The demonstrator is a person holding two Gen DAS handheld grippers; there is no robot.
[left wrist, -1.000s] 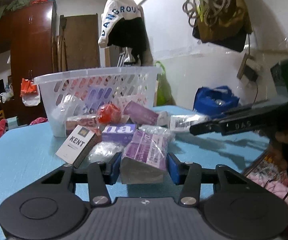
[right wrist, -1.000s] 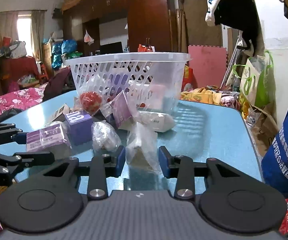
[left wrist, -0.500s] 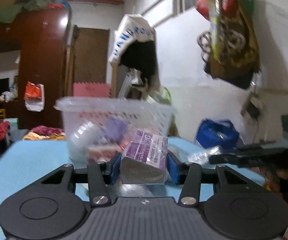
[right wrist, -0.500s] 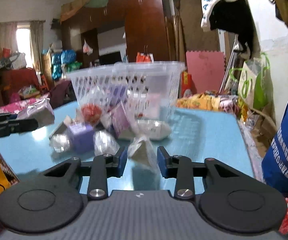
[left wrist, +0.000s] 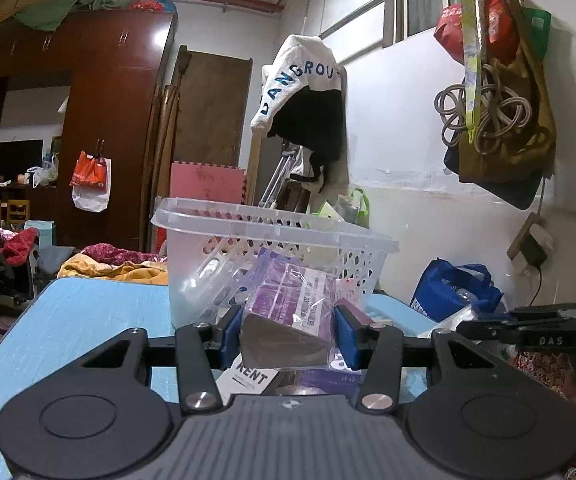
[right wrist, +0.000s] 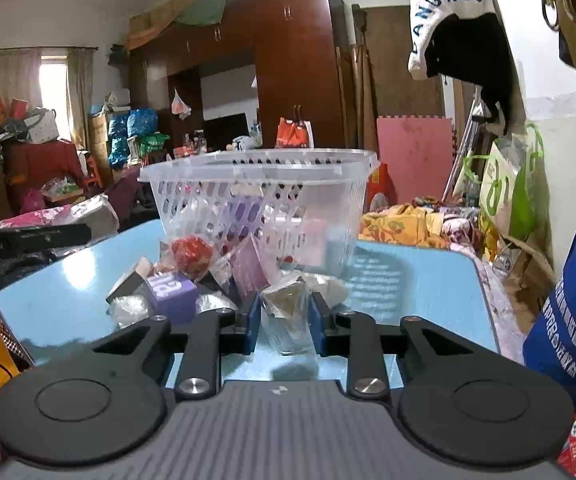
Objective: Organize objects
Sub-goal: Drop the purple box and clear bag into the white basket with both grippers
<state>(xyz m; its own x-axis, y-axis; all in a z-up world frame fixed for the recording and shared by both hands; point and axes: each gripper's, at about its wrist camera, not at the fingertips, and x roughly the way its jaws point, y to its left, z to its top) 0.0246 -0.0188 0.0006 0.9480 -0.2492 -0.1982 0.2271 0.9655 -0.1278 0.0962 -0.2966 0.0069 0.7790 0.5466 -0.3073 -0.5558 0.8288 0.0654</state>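
Observation:
My left gripper (left wrist: 288, 330) is shut on a purple wrapped packet (left wrist: 292, 312) and holds it above the table, in front of the white plastic basket (left wrist: 271, 232). My right gripper (right wrist: 283, 320) is shut on a clear plastic pouch (right wrist: 288, 316) and holds it just above the blue table (right wrist: 416, 280). The basket (right wrist: 255, 184) stands behind a pile of items: a red ball (right wrist: 191, 252), a purple box (right wrist: 171, 292), a purple sachet (right wrist: 249, 268). The right gripper shows at the right of the left wrist view (left wrist: 528, 328).
A KENT box (left wrist: 251, 378) and a purple box (left wrist: 328, 376) lie under the left gripper. A blue bag (right wrist: 572, 320) stands right of the table. The left gripper's arm (right wrist: 27, 236) reaches in at the left. Clothes and bags hang on the wall.
Both grippers have risen from the table with their items. The left one lifted the purple packet up toward the basket; the right one lifted the clear pouch.

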